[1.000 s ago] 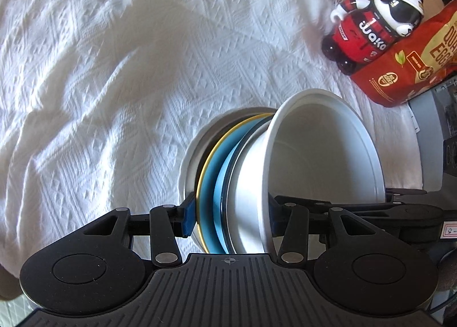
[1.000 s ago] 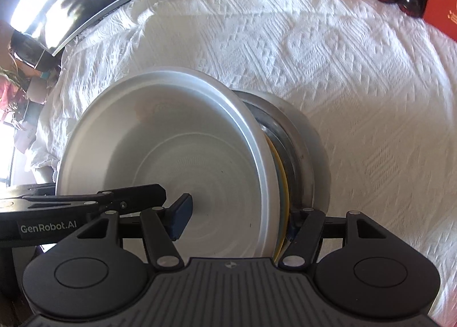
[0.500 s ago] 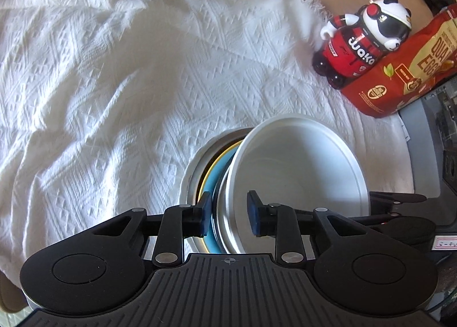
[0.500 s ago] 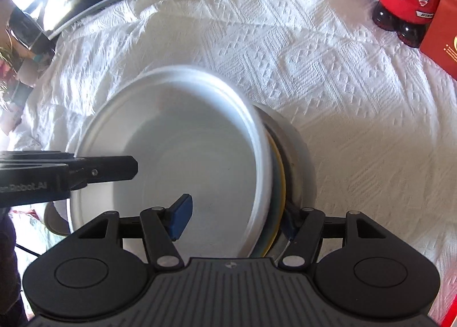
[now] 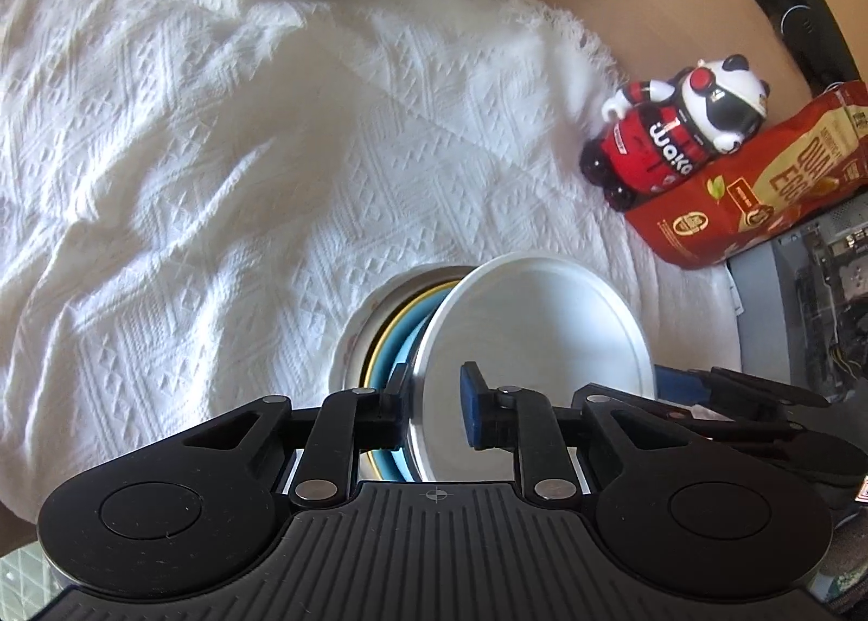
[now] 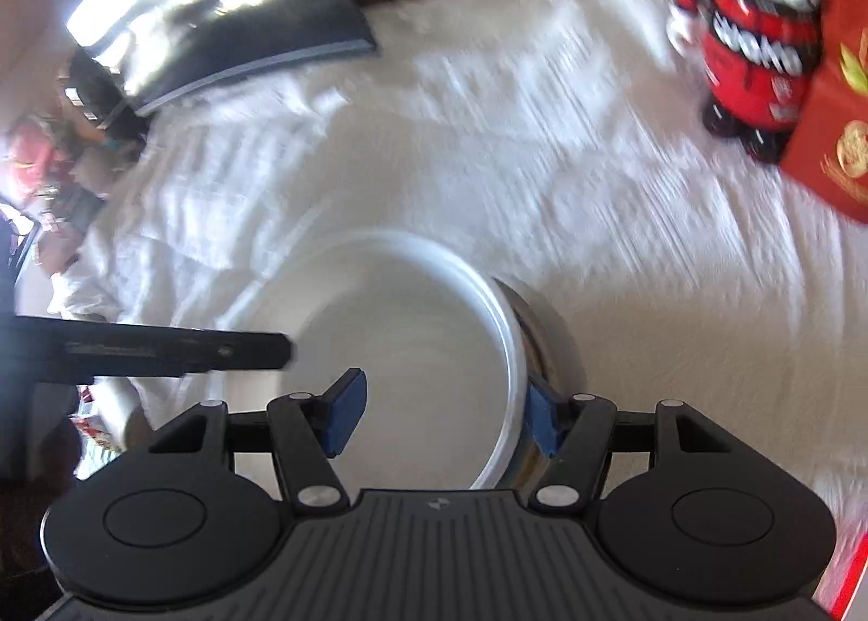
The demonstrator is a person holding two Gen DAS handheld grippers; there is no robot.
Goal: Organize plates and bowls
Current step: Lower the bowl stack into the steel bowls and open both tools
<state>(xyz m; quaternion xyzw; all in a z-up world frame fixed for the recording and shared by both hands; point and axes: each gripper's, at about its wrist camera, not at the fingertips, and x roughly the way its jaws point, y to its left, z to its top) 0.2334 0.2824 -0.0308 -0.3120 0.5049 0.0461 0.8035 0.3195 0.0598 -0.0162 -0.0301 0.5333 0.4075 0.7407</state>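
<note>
A stack of dishes is held on edge above the white cloth: a white bowl (image 5: 537, 328) in front, then a steel bowl, a blue plate (image 5: 404, 350), a yellow-rimmed plate and a pale outer plate (image 5: 358, 344). My left gripper (image 5: 431, 398) is shut on the white bowl's rim together with the steel bowl behind it. My right gripper (image 6: 439, 409) straddles the opposite rim of the white bowl (image 6: 412, 350) and the steel bowl (image 6: 548, 344), its jaws wide apart; the view is blurred.
A white textured cloth (image 5: 217, 160) covers the table. A red panda-shaped bottle (image 5: 667, 143) and a red snack bag (image 5: 759, 187) stand at the far right. A dark monitor (image 6: 206, 24) leans at the back left. Wooden table edge shows beyond the cloth.
My left gripper has narrowed from spanning the whole stack to pinching the white bowl's rim. Both grippers and the stack have risen from the cloth. The right view has blurred with motion.
</note>
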